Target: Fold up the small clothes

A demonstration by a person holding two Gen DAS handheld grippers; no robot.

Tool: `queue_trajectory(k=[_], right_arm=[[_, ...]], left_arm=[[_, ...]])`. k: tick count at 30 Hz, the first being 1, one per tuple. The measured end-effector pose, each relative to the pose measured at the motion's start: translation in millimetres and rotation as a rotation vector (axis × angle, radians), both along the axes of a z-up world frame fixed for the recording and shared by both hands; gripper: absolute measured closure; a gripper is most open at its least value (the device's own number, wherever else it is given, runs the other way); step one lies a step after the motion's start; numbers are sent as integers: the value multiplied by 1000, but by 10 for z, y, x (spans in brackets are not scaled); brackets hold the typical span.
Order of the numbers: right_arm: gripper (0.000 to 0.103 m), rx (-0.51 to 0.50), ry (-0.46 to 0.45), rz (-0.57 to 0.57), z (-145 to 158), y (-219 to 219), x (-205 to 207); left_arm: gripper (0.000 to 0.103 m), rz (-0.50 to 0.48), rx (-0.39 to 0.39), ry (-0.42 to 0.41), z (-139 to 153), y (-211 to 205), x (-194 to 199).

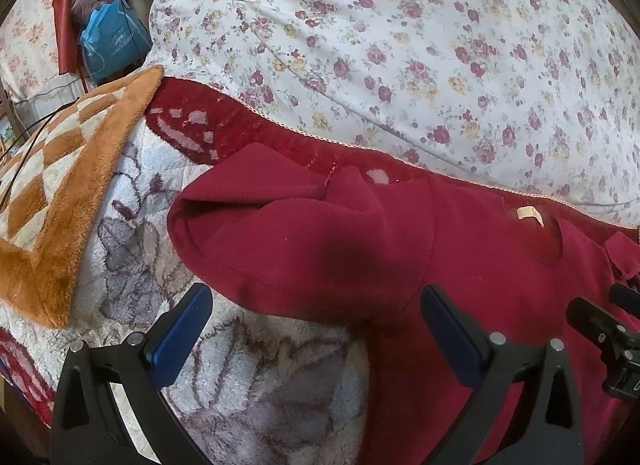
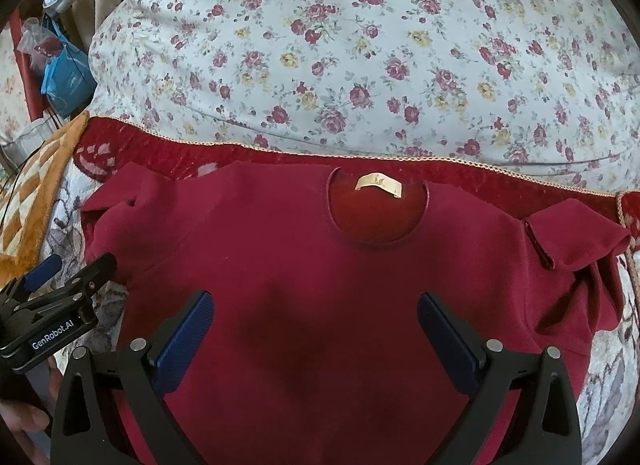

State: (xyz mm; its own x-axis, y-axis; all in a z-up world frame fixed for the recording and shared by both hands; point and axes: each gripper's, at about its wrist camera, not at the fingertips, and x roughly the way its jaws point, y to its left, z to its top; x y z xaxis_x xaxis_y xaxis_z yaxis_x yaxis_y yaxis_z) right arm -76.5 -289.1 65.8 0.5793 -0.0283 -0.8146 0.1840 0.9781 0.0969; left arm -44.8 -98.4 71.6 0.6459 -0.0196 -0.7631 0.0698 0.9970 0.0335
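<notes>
A small red shirt [image 2: 304,265] lay flat on a blanket [image 1: 248,377], with both grippers open above it.

The shirt lay front up with its neck label [image 2: 378,185] toward a flowered quilt [image 2: 360,45]. The right gripper [image 2: 316,329] was over the middle of the shirt, its fingers wide apart and holding nothing. The left gripper [image 1: 316,329] was over the crumpled left sleeve [image 1: 280,225], also wide apart and empty. An orange checkered cushion [image 1: 60,185] lay at the left.
</notes>
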Motion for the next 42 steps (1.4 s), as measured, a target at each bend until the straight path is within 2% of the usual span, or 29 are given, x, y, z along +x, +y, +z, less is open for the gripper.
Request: queue_trajectory(k=[8, 11, 16, 18, 21, 32, 35, 38, 42], right_arm=[[3, -7, -16, 33, -15, 57, 37], [4, 22, -3, 41, -28, 54, 116], [6, 51, -31, 97, 0, 159, 249], [15, 64, -17, 128, -37, 239, 305], [22, 60, -17, 164, -55, 345, 347], [22, 68, -23, 182, -18, 405, 465], [23, 101, -26, 201, 16, 451, 555], [27, 183, -45, 238, 112, 544, 725], [35, 178, -72, 316, 229, 837, 1112]], left_arm=[[0, 16, 12, 17, -41, 53, 60], [0, 75, 12, 22, -56, 220, 136], [0, 166, -49, 74, -164, 493, 236], [0, 168, -53, 82, -186, 514, 255], [0, 165, -57, 76, -169, 498, 263], [0, 146, -59, 77, -153, 434, 333], [0, 162, -49, 85, -172, 485, 343], [0, 203, -48, 102, -228, 609, 374], [0, 243, -72, 131, -325, 759, 435]])
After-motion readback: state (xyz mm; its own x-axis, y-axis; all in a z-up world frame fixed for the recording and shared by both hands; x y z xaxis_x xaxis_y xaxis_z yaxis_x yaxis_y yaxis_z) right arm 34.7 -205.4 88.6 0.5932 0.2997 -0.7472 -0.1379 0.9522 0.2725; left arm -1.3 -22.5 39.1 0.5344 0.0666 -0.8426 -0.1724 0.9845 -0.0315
